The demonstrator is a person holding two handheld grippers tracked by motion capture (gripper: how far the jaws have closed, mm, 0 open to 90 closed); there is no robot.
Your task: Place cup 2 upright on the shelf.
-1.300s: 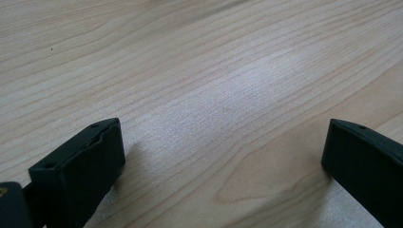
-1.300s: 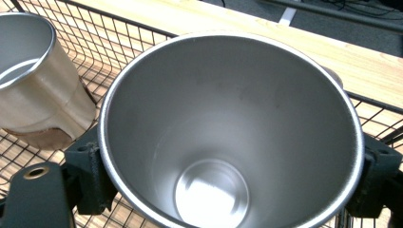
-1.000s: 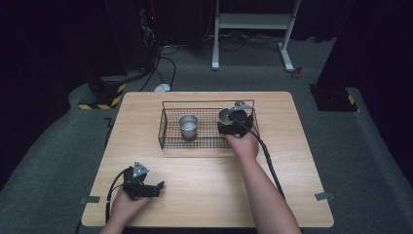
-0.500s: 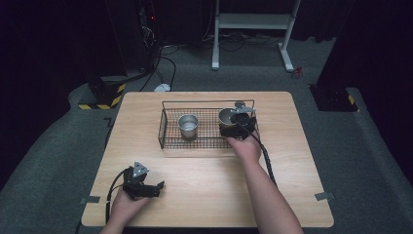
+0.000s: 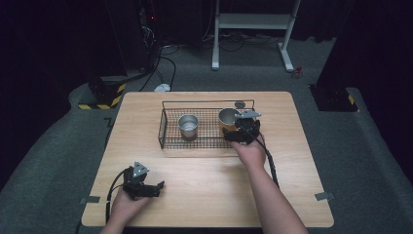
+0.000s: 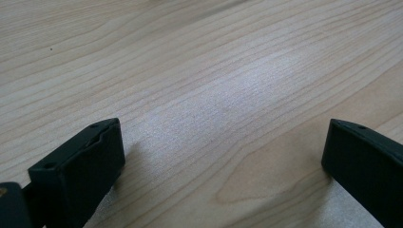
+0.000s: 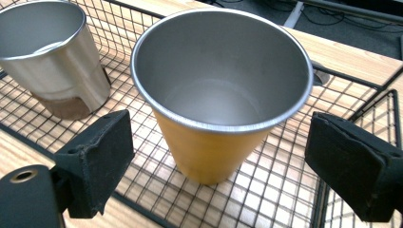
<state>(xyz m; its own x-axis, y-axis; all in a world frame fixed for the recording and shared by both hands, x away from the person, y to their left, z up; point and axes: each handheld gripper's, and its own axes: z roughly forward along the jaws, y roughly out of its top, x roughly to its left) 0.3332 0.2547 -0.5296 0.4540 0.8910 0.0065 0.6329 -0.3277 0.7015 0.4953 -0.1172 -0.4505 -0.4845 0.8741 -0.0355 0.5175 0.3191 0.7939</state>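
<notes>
With its jaws spread wide and no longer closed on it, the right gripper [image 7: 218, 156] has let go of the orange cup [image 7: 214, 95], now upright at centre frame in the wire basket [image 7: 285, 190], so placement looks complete, while the left gripper [image 6: 223, 166] idles with jaws spread.

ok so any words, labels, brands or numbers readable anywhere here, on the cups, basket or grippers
None can be read.
Orange cup: plain wall, no print.
Steel cup: no marking.
Wire basket: no tag.
Right gripper and left gripper: plain black jaws, no lettering.
</notes>
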